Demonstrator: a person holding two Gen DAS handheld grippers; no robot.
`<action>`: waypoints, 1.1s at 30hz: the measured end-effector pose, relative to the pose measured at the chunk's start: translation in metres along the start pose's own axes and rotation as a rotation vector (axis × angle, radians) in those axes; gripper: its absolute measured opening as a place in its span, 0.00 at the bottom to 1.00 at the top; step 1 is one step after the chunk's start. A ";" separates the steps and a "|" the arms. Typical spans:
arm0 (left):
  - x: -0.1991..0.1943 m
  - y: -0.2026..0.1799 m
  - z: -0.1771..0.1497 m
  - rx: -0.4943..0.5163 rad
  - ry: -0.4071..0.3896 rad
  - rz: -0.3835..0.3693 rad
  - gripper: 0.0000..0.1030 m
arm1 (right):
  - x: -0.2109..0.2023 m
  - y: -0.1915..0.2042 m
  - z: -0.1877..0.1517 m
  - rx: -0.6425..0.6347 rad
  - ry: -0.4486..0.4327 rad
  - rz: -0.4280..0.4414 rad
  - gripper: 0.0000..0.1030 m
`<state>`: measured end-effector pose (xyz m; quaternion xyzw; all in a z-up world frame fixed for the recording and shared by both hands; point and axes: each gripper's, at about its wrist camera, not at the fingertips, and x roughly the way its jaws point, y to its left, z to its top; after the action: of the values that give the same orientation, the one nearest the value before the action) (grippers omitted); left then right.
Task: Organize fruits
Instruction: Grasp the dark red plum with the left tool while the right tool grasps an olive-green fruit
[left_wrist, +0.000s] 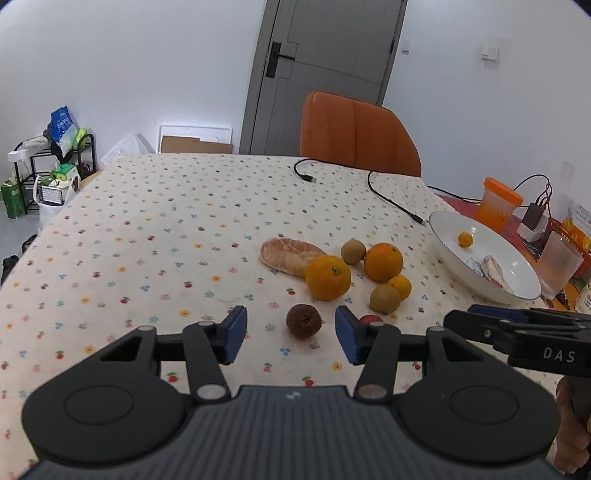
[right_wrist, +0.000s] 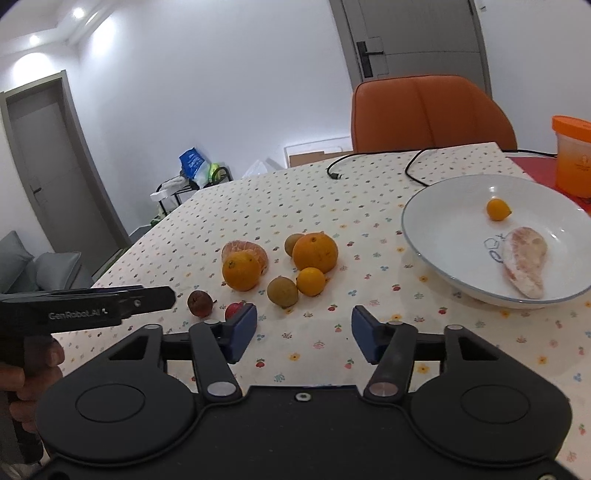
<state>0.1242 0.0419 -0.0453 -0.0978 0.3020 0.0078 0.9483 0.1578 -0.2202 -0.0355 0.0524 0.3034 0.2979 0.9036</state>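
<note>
- Fruits lying loose near the middle of the tabletop (left_wrist: 147, 229): two big oranges (left_wrist: 328, 277) (left_wrist: 383, 262), a small orange fruit (left_wrist: 400, 287), two greenish-brown round fruits (left_wrist: 385, 299) (left_wrist: 353, 251), a peeled pale segment (left_wrist: 290, 254), a dark wrinkled fruit (left_wrist: 303, 321) and a small red fruit (right_wrist: 234, 310).
- Already in the white bowl (right_wrist: 436, 206) by the right edge: one small orange fruit (right_wrist: 498, 209) and a pink peeled segment (right_wrist: 524, 262).
- Step in hand, by the look of it: lining up on the nearest loose pieces, with most of the sorting not yet done.
- Left gripper (left_wrist: 291, 334) low over the cloth, fingers partly spread, the dark wrinkled fruit framed in the gap just ahead; pads not pressing on it.
- Right gripper (right_wrist: 303, 334) fingers partly spread over bare cloth, pinching nothing; small red fruit just beside the left pad.
- Next move likely calls for: pushing the left gripper forward until the dark fruit sits squarely between the pads, then pinching gently, since soft wrinkled skin may bruise or slip.
- For the right: a shift toward the red fruit or the nearer greenish-brown one before pinching.
- Worth minding: keeping the two grippers apart, being close together at the near edge.
</note>
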 end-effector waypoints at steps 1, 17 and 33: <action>0.003 -0.001 0.000 0.001 0.006 -0.004 0.48 | 0.002 -0.001 0.001 -0.001 0.005 0.004 0.49; 0.036 -0.008 0.006 -0.004 0.073 -0.028 0.23 | 0.034 -0.006 0.012 -0.007 0.072 0.040 0.40; 0.032 0.012 0.021 -0.038 0.056 0.010 0.23 | 0.067 0.004 0.022 -0.027 0.116 0.072 0.27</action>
<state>0.1616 0.0564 -0.0496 -0.1144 0.3286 0.0158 0.9374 0.2109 -0.1772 -0.0513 0.0337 0.3489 0.3370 0.8738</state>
